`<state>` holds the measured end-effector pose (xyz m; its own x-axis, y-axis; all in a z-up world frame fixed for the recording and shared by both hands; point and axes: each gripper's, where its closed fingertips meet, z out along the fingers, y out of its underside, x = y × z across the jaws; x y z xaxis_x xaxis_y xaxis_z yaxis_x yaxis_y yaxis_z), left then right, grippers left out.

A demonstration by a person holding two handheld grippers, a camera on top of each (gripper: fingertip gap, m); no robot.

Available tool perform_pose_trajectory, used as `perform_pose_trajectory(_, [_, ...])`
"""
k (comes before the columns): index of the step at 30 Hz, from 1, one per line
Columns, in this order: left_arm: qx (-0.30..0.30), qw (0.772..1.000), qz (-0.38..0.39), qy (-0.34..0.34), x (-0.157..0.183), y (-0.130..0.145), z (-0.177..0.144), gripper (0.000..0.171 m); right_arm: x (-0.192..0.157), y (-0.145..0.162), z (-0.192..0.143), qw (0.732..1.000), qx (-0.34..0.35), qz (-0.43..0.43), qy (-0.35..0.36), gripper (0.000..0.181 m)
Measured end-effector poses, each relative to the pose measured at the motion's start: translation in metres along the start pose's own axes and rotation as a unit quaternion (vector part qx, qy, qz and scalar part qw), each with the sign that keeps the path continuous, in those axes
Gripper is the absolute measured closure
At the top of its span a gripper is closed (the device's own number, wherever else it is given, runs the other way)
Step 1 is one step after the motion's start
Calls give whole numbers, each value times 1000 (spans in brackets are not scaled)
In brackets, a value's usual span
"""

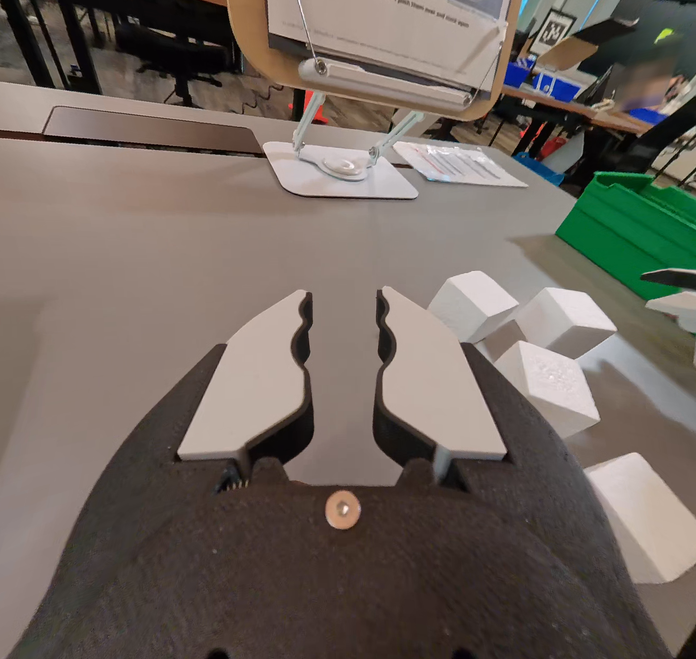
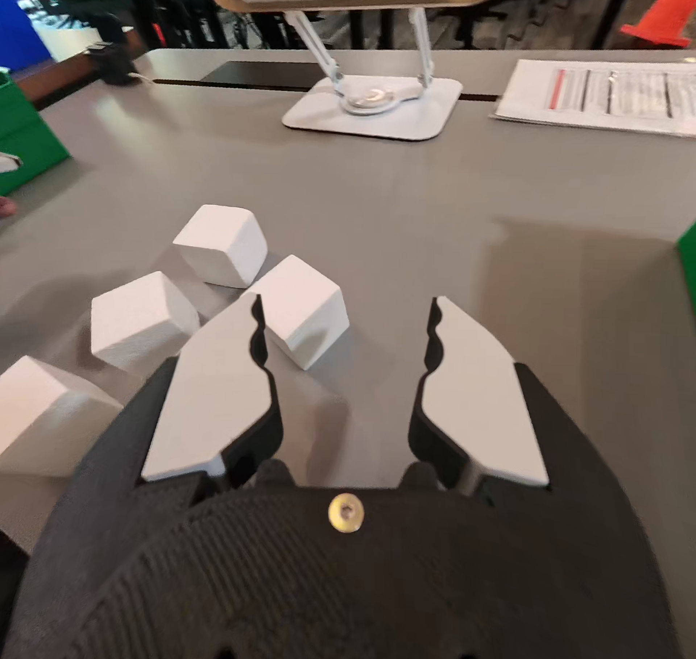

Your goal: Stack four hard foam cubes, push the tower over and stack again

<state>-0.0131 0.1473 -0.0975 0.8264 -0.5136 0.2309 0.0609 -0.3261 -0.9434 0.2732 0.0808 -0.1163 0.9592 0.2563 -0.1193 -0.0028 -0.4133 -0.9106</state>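
Observation:
Several white foam cubes lie loose on the grey table [image 1: 150, 264]. In the left wrist view they sit to the right of my left gripper [image 1: 343, 294], the nearest cube [image 1: 470, 302] just beside the right fingertip. My left gripper is open and empty over bare table. My right gripper [image 2: 347, 300] is open wide and empty. One cube [image 2: 305, 309] lies just ahead of its left fingertip, partly in line with the gap. Other cubes lie farther left [image 2: 222, 245], [image 2: 139, 317], [image 2: 37, 407]. The right gripper's tip shows at the right edge of the left wrist view [image 1: 674, 290].
A document stand with a white base [image 1: 339, 177] [image 2: 373, 110] stands at the table's far side. A laminated sheet [image 1: 459, 166] [image 2: 602, 95] lies beside it. A green bin [image 1: 632, 234] [image 2: 22, 140] sits by the cubes. An orange cone [image 2: 666, 12] stands on the floor beyond. From the right gripper's tips to the cube [image 2: 305, 309] is close to 4 centimeters. Seen from the left wrist view [image 1: 596, 311] as well.

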Motion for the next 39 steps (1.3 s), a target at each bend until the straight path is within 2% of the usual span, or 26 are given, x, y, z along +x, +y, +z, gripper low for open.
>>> perform_pose_trajectory(5, [-13, 999, 42, -29, -13, 5, -1, 139, -8, 7, -26, 999, 6, 50, -5, 94])
perform_pose_trajectory(7, [0, 993, 75, -86, -28, 5, -7, 144, -19, 17, -30, 998, 3, 61, 0, 90])
perform_pose_trajectory(9, [11, 989, 95, -112, -31, 1, -10, 145, -35, 24, -26, 998, -9, 54, -3, 88])
perform_pose_trajectory(14, [14, 999, 4, -50, 1, 2, -13, 141, -41, 29, -2, 999, -36, -15, 10, 90])
perform_pose_trajectory(17, [-10, 999, -23, -20, 12, 11, -11, 140, -34, 29, 7, 998, -57, -33, 5, 88])
perform_pose_trajectory(20, [-36, 999, -2, -20, 6, 19, -8, 139, -29, 25, 11, 998, -52, -26, 6, 88])
perform_pose_trajectory(24, [-44, 998, 20, -28, -3, 20, -4, 140, -41, 25, 15, 998, -55, 9, -29, 90])
perform_pose_trajectory(32, [-39, 999, -27, -12, -8, 17, -4, 142, -38, 36, 24, 995, -84, -62, 0, 99])
perform_pose_trajectory(35, [-44, 999, 6, -26, -9, 18, -4, 143, -39, 37, 24, 995, -87, -54, -11, 112])
perform_pose_trajectory(39, [-55, 996, 59, -28, -1, 22, -2, 144, -38, 36, 25, 995, -87, -18, -45, 119])
